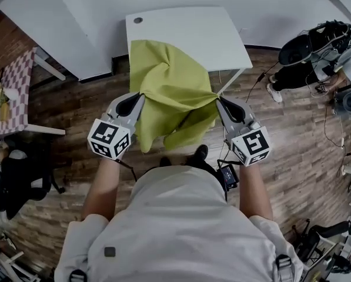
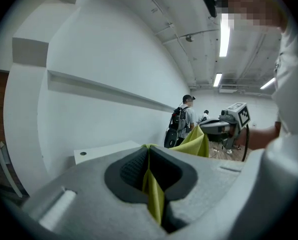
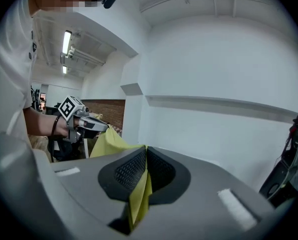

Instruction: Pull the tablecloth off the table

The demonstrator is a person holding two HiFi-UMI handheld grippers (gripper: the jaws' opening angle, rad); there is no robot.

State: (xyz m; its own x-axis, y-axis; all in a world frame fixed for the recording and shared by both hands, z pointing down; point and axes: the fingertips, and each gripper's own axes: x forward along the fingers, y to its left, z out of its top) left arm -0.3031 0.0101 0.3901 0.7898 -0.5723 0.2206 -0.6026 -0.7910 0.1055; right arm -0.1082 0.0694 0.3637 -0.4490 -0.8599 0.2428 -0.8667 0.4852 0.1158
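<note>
Both ends of the tablecloth point(image 1: 170, 81) are clamped. The left gripper point(image 1: 141, 96) is clenched on its left near corner and the right gripper point(image 1: 217, 99) on its right near corner. Each gripper view shows a yellow-green fold pinched between closed pads, with the loose end trailing down out of the jaws. Both grippers are held level with each other, just off the near edge of the white worktop point(image 1: 190, 31), tips pointing toward it. Their marker cubes point(image 1: 109, 138) sit on the side nearest the person. The far part of the cloth lies on the worktop, bunched and creased, covering only the left near portion. The far strip and right side of the worktop are bare, with a small round cable hole point(image 1: 138, 20) at the far left corner. The rest of the cloth hangs off the near edge, pulled up to a peak at each gripper, with a loose lobe sagging between them above the wooden floor point(image 1: 75, 113). The person's dark shoes point(image 1: 200, 153) are just below that lobe. Across the cloth, each gripper view shows the opposite gripper with its peak of fabric. A checked table point(image 1: 17, 90) stands well apart at the left. The left gripper view also shows a person with a backpack point(image 2: 181, 124) in the background.
</note>
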